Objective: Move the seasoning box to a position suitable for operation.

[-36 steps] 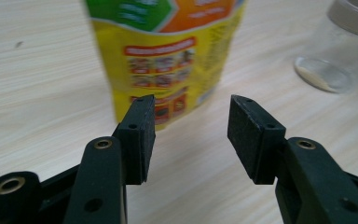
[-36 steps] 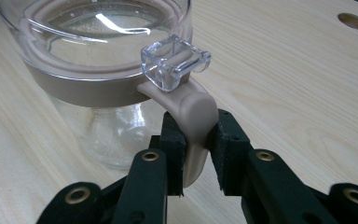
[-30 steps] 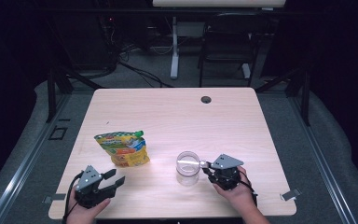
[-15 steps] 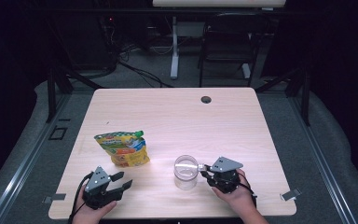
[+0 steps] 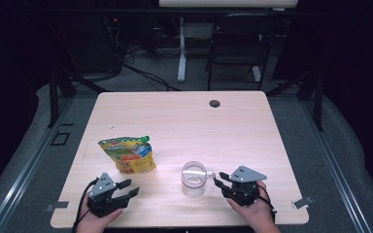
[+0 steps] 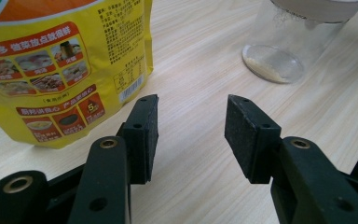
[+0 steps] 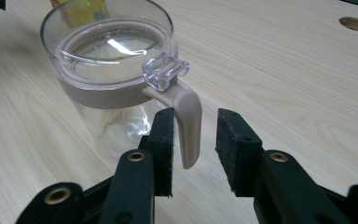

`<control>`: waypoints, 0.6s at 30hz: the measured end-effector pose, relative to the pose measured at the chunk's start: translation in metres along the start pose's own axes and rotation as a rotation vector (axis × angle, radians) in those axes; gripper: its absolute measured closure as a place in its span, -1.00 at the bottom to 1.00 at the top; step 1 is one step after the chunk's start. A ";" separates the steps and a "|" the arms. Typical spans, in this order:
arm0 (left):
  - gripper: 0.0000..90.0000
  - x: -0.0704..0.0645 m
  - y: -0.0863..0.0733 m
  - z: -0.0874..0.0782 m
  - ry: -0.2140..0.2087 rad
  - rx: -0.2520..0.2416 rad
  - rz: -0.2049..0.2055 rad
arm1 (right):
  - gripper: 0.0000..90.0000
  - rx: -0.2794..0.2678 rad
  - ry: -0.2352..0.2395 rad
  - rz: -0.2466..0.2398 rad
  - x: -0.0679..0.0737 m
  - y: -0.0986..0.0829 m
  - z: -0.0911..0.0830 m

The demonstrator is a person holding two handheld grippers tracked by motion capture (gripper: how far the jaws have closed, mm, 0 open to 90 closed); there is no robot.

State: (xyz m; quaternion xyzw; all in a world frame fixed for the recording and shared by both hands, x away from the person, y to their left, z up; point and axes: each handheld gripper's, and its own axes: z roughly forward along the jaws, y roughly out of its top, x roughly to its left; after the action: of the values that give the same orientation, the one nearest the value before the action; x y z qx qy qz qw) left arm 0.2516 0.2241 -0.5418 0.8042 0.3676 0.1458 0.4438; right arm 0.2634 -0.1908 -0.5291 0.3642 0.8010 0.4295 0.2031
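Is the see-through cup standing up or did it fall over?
Standing up. The cup rests on its base on the table, rim facing upward.

You've got a clear glass jug [image 5: 193, 179] standing upright near the front edge of the table, with a taupe band around its rim, a clear lid and a taupe handle [image 7: 186, 126] that sticks out to the right. Just left of it, a yellow snack pouch [image 5: 127, 154] lies flat, its green cap pointing away.

table [image 5: 252, 121] | grommet hole [image 5: 214, 103] | chair [image 5: 238, 34] | cables on floor [image 5: 141, 73]
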 end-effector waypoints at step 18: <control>0.32 -0.015 0.030 0.022 -0.052 0.004 -0.004 | 0.54 0.014 -0.042 0.078 0.000 0.018 -0.011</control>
State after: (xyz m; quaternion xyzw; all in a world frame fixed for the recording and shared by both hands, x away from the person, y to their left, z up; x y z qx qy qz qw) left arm 0.2679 0.1902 -0.5281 0.8080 0.3576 0.1231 0.4518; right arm 0.2634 -0.1899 -0.5079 0.4054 0.7848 0.4238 0.2005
